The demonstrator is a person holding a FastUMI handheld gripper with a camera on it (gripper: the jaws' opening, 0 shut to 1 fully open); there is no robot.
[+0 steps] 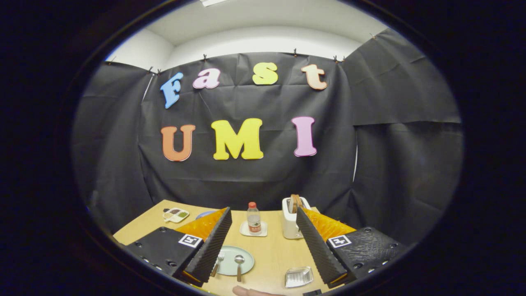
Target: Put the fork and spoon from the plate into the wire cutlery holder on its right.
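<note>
On the far left of the bench (271, 255) a small divided dish (176, 214) sits well out of the way, with a blue plate's edge (205, 213) just showing behind the left finger. Nearer, the pale green plate (246, 263) lies between the fingers toward the left one, carrying the fork (218, 263) and the spoon (238, 266) side by side, handles toward the camera — laid so, I judge, that they can be taken by the handle. Beyond, a bottle (253, 218) stands on a coaster (253, 230), then a white toaster (291, 220) partly behind the right finger. The wire cutlery holder (298, 276) lies right of the plate, just inside the right finger, with nothing visible in it. The tongs (261, 242) are spread wide, holding nothing, hanging above and short of the plate — likely lining up a first pick. A fingertip (246, 291) rests at the near edge.
</note>
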